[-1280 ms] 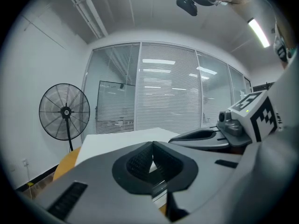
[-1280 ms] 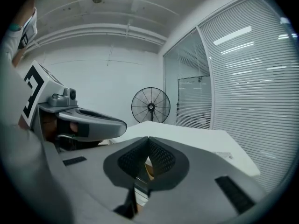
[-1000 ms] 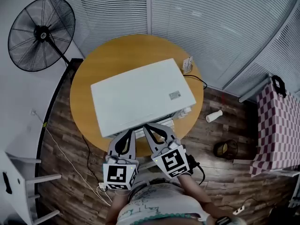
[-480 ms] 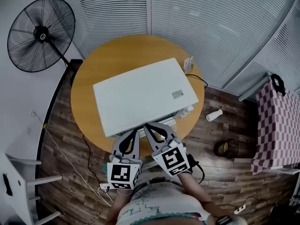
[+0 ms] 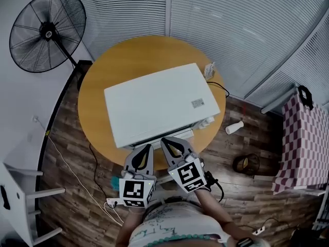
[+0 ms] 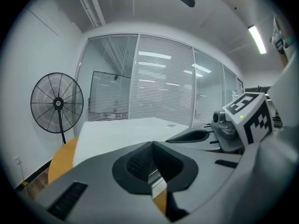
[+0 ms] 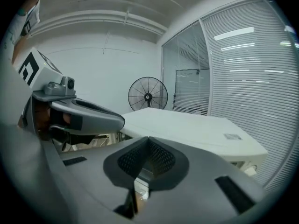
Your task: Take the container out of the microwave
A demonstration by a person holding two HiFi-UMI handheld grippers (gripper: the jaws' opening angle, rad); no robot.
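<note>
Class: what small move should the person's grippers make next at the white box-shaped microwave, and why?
Probably open the right gripper and ease it to the front of the white box-shaped microwave: both it and the left gripper are shut and empty, and no container shows.

- microwave (image 5: 159,107): plain white
- table (image 5: 95,91): warm orange-yellow
- floor (image 5: 69,153): brown wood planks (streaky, uneven in tone)
- fan (image 5: 49,32): black
- cloth (image 5: 306,138): dark red and white check
- blinds (image 5: 231,30): pale grey-white, fine horizontal slats
- left gripper (image 5: 145,148) and right gripper (image 5: 165,141): grey, each with a black-and-white square marker on a white cube
</note>
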